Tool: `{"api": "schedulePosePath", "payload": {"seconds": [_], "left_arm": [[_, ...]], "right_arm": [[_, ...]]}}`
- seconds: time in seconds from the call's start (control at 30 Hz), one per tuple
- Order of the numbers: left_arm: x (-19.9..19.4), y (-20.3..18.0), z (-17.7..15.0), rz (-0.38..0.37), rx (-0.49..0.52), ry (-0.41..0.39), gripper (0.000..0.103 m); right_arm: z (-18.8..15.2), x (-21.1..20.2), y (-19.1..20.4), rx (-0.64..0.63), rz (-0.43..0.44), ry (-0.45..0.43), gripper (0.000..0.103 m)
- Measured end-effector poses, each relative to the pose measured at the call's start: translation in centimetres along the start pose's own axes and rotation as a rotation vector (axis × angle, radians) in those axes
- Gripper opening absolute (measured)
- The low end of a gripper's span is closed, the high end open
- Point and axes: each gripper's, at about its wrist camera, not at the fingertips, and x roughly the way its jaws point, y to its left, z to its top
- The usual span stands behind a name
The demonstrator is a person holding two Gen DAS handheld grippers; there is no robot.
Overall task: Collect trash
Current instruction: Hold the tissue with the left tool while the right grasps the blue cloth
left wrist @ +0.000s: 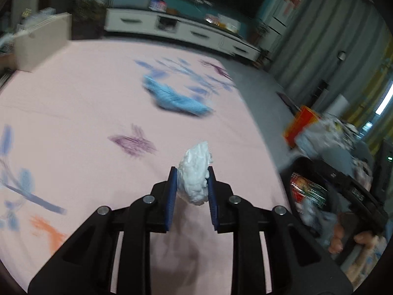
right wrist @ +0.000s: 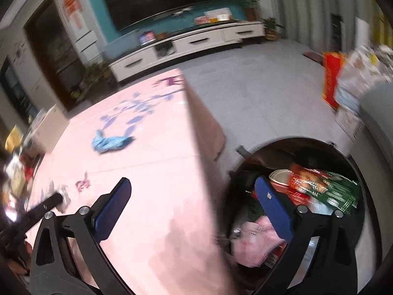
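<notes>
Through the left wrist camera, your left gripper (left wrist: 192,184) is clamped on a crumpled white tissue (left wrist: 195,174), held over the pink table (left wrist: 73,113); a blue cloth (left wrist: 175,97) lies farther off. Through the right wrist camera, your right gripper (right wrist: 191,206) stands wide and empty, straddling the table's edge and the trash bin (right wrist: 368,196) full of wrappers.
</notes>
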Motion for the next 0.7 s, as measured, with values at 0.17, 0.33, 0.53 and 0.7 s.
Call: {"api": "schedulePosePath", "payload": {"seconds": [0.17,0.33,0.53,0.7], "left_arm": [[-0.4,5.4,0.7,0.065,-0.138,-0.034,0.024],[-0.8,7.8,1.3,0.103,-0.199,-0.072,0.024],[-0.6,9.4,1.3,0.081,-0.26,-0.057,0.024],[-0.8,9.6,1.3,0.057,-0.248,-0.052,0.025]], "right_arm": [[1.9,4.7,8.9,-0.21,0.082,0.075,0.08],[4.9,10.5,16.4,-0.328,0.111,0.127,0.07],[5.6,16.2,19.7,-0.361,0.091,0.214,0.068],[5.0,18.3,20.1,-0.342,0.09,0.264,0.041]]}}
